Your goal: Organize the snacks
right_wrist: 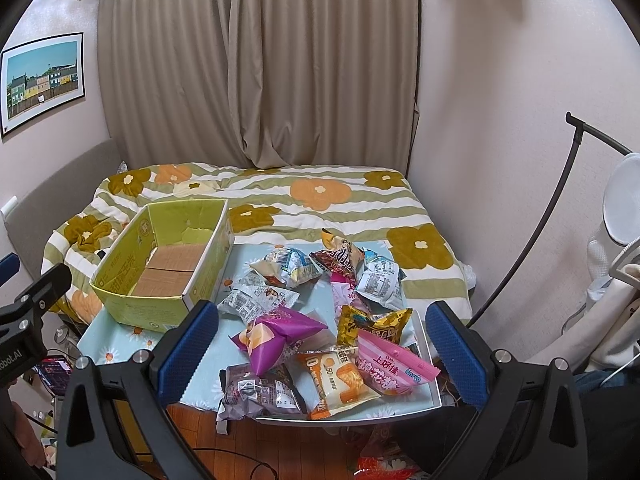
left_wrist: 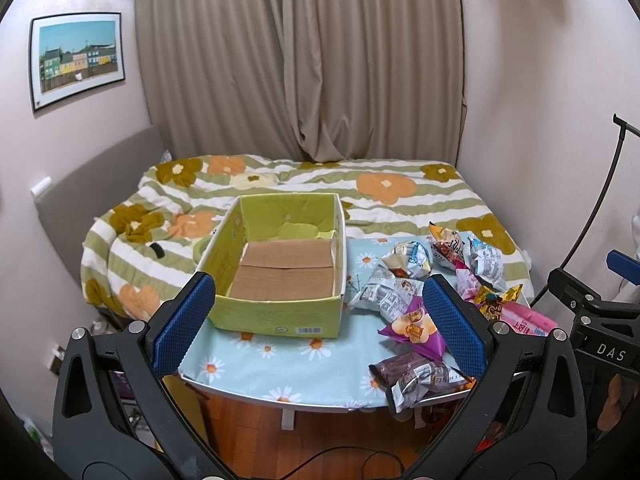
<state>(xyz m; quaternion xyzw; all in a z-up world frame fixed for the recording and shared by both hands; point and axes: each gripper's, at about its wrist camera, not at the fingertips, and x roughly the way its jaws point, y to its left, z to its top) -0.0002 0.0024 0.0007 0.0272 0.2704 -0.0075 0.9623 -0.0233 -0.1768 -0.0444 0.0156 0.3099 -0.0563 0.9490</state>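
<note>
An empty yellow-green cardboard box (left_wrist: 280, 312) (right_wrist: 132, 312) stands open on the left of a small table with a daisy-print cloth (left_wrist: 280, 360) (right_wrist: 120, 340). To its right lies a heap of snack packets: a purple one (left_wrist: 416, 328) (right_wrist: 276, 336), a brown one (left_wrist: 412, 376) (right_wrist: 256, 392), an orange one (right_wrist: 340, 380), a pink one (right_wrist: 392, 364), a yellow one (right_wrist: 372, 324) and several white ones (left_wrist: 384, 292) (right_wrist: 256, 296). My left gripper (left_wrist: 320, 324) hovers open before the box. My right gripper (right_wrist: 322, 348) hovers open before the heap. Neither holds anything.
A bed with a flowered quilt (left_wrist: 320, 184) (right_wrist: 320, 196) sits right behind the table, with curtains beyond. A black lamp arm (right_wrist: 540, 224) curves up at the right. More packets lie on the wooden floor (right_wrist: 380, 460) under the table. The right gripper's body (left_wrist: 592, 320) shows at the left view's edge.
</note>
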